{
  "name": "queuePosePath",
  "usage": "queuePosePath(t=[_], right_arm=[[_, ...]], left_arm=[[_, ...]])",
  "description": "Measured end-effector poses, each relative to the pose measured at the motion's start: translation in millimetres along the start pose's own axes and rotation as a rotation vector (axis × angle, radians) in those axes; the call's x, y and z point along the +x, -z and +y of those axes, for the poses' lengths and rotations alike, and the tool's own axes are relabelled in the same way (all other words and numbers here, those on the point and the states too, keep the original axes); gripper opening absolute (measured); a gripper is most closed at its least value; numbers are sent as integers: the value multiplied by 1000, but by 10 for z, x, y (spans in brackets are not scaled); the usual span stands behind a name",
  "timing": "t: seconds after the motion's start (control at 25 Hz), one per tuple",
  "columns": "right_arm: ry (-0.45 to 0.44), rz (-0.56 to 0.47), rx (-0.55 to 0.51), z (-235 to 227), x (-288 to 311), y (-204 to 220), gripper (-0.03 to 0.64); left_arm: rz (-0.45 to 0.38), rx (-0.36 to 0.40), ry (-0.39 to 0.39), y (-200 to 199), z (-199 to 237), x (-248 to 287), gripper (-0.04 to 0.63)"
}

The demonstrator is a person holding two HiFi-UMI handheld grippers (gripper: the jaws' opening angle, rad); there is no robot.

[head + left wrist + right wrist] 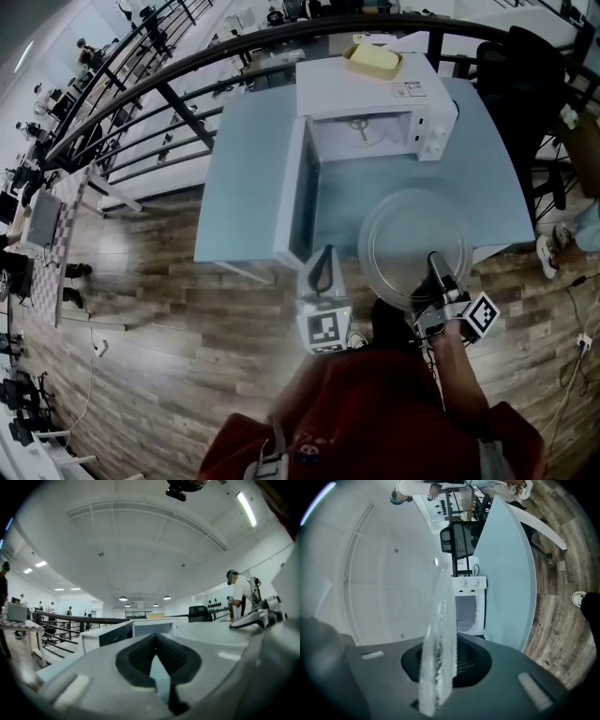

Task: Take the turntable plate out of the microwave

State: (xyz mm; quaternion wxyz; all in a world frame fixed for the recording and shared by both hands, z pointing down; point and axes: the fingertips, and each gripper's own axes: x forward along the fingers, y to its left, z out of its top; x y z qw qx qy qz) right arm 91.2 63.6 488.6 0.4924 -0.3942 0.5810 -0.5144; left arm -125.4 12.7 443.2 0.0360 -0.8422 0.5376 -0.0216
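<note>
The clear glass turntable plate (413, 246) hangs level over the near edge of the pale blue table (253, 178), outside the white microwave (370, 108). My right gripper (437, 270) is shut on the plate's near rim. In the right gripper view the plate's edge (439, 644) stands between the jaws. The microwave's door (292, 192) is swung open to the left, and a roller ring (358, 127) lies in the cavity. My left gripper (322, 272) is shut and holds nothing, near the door's lower edge; its dark pads (173, 657) meet in its own view.
A yellow box (373, 59) lies on top of the microwave. A black railing (178, 75) curves behind the table. A dark office chair (525, 75) stands at the right, with a person's shoe (547, 255) on the wooden floor.
</note>
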Motion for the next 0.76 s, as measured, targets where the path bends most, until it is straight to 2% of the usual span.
queuePosePath(t=[0.76], right_arm=[[-12, 13, -17, 43, 106, -35, 29]], left_arm=[[-3, -20, -9, -8, -7, 58, -2]])
